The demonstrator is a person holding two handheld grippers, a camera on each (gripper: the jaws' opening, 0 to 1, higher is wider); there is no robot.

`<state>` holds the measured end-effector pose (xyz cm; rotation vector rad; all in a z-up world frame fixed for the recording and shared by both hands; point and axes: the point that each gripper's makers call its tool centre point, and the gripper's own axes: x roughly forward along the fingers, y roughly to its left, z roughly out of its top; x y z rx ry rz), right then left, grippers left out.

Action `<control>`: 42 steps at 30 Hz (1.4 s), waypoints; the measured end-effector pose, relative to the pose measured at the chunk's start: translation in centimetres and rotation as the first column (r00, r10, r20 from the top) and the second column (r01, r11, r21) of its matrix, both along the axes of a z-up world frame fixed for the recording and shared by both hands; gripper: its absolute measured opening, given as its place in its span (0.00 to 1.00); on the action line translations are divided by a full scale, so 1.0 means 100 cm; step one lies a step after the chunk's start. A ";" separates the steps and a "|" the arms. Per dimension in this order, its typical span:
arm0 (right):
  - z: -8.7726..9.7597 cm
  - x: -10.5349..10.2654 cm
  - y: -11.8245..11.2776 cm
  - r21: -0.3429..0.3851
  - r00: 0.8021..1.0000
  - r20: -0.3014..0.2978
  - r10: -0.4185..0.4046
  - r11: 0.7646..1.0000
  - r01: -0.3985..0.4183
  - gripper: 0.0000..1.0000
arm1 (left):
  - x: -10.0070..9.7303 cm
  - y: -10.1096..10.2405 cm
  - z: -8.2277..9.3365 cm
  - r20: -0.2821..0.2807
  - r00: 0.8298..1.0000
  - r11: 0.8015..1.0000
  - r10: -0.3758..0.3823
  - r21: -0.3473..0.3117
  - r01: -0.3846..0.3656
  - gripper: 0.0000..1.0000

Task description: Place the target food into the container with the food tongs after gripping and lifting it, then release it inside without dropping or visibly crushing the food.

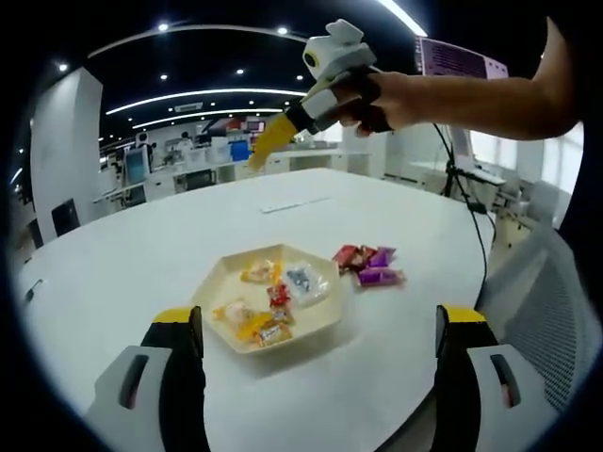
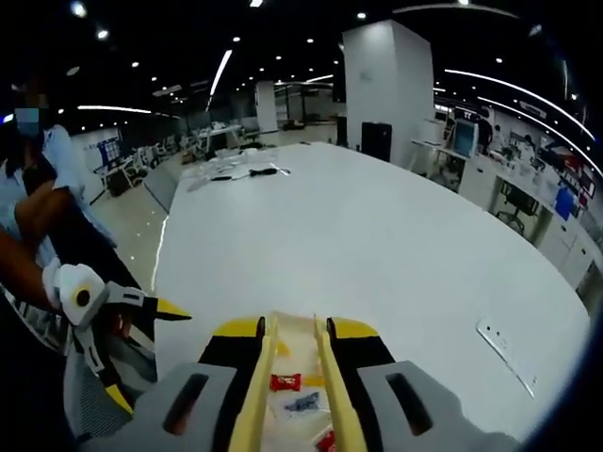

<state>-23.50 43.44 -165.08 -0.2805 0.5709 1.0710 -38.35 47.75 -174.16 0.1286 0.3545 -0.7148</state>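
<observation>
Tongs raised above the tray, nothing gripped.

The right gripper (image 1: 325, 89) holds yellow food tongs (image 2: 287, 395) between its jaws, well above the white table (image 1: 396, 226). In the right gripper view the two tong arms run nearly parallel with a narrow gap, and no food sits between them. The left gripper (image 1: 316, 353) stands wide open and empty, near the hexagonal tray (image 1: 325, 315). Wrapped candies (image 1: 273, 301) lie in the tray; a small pile of red and purple candies (image 1: 367, 266) rests on the table just beside it. Probable faults: slick wrappers may slip from the tips during lift, excess squeeze may crush a piece, and a descent off centre may nudge the tray.
</observation>
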 end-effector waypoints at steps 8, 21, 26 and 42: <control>0.004 -0.001 -0.019 0.002 0.999 0.035 -0.006 1.000 0.006 0.26 | -0.001 -0.001 -0.001 -0.003 1.000 1.000 -0.004 0.002 0.004 0.99; 0.019 -0.008 -0.063 0.027 0.992 0.119 -0.051 0.999 0.048 0.27 | -0.002 -0.002 -0.003 -0.010 1.000 1.000 -0.012 0.008 0.012 0.99; 0.021 -0.017 -0.078 0.040 0.988 0.144 -0.059 0.998 0.054 0.26 | -0.002 -0.003 -0.004 -0.012 1.000 1.000 -0.017 0.011 0.017 0.99; 0.015 -0.059 -0.112 0.063 0.979 0.190 -0.070 0.996 0.059 0.27 | -0.003 -0.003 -0.003 -0.012 1.000 1.000 -0.014 0.008 0.014 0.99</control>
